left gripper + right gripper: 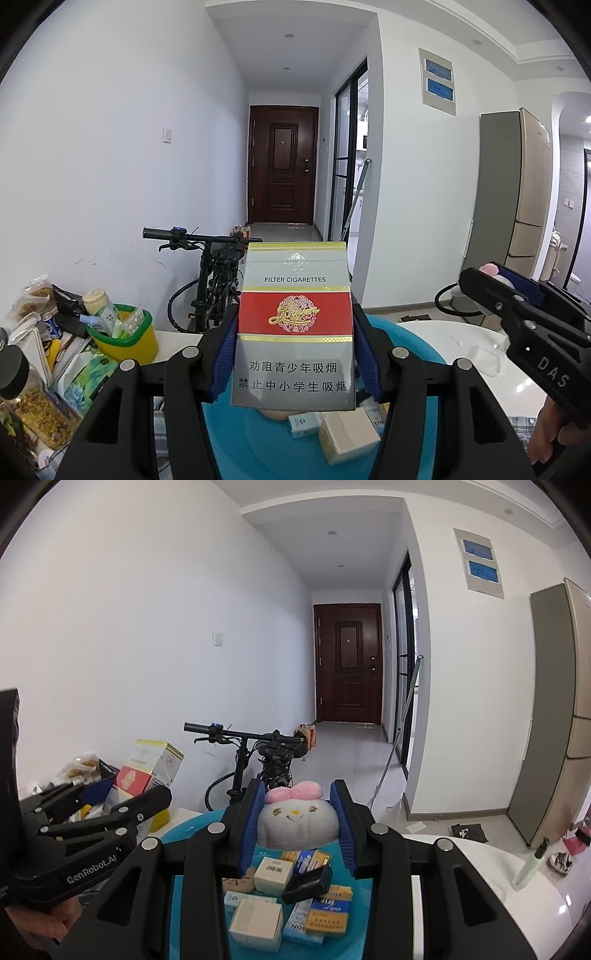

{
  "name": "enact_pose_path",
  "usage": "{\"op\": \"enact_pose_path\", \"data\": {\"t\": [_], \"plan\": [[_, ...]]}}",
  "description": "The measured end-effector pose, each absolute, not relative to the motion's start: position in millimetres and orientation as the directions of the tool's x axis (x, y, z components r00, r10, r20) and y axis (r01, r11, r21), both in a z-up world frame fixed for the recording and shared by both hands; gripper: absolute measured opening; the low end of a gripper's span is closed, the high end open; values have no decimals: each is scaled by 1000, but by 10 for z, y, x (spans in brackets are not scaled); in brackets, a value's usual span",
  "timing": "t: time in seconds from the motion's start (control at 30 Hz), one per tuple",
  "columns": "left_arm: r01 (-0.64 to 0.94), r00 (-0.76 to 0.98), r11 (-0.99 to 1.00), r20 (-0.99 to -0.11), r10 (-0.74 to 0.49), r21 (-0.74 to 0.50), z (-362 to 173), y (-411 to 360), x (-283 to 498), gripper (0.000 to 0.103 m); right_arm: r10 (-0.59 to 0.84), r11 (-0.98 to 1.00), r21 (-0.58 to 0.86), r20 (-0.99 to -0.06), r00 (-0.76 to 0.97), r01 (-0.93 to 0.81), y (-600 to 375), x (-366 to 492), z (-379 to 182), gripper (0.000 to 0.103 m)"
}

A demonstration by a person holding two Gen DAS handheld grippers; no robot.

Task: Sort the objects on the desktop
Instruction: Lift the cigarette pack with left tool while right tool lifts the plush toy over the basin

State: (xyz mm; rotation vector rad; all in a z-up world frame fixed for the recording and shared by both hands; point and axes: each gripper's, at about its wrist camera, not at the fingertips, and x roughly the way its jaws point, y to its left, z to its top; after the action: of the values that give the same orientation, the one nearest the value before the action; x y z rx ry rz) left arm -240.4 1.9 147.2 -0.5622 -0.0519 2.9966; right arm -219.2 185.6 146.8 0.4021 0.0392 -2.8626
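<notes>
Left gripper (293,332): clamped on upright cigarette pack (293,325), held above blue basin (258,435).
Right gripper (297,819): closed on grey plush toy (297,825), above the same basin, over small boxes (266,897).
Step, judged: both items lifted for sorting; next each needs carrying to its proper container, perhaps the yellow bin (127,341).
Unclear: destinations; basin's near rim hidden by gripper bodies.
</notes>
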Motion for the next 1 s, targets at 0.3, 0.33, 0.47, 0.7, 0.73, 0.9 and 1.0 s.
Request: {"op": "enact_pose_path", "data": {"t": [0.3,0.33,0.47,0.7,0.73,0.9,1.0], "plan": [[-57,-926,-996,-370,80,-72,1341,-101,-2840,59,-237,-971,46,-284,-929,234,1868,-2539,1406,36],[-54,-927,-996,-368,77,-72,1335,-116,-2864,59,-241,-970,55,-283,-928,235,1872,-2569,1411,36],[-53,-926,-996,-368,78,-78,1308,-157,-2960,59,-246,-969,59,-279,-928,239,1853,-2633,1404,36],[-61,-914,-994,-394,90,-87,1212,-158,-3066,59,-248,-968,52,-306,-919,244,1822,-2745,1328,36],[-63,-912,-994,-400,94,-90,1205,-147,-3082,59,-250,-968,54,-309,-918,245,1826,-2752,1326,36],[-32,-884,-997,-464,62,-74,1117,-158,-3189,59,-245,-969,57,-343,-907,240,1833,-2792,1308,36],[-31,-847,-995,-527,74,-91,1027,-192,-3302,59,-235,-971,56,-389,-891,231,1836,-2863,1263,36]]}}
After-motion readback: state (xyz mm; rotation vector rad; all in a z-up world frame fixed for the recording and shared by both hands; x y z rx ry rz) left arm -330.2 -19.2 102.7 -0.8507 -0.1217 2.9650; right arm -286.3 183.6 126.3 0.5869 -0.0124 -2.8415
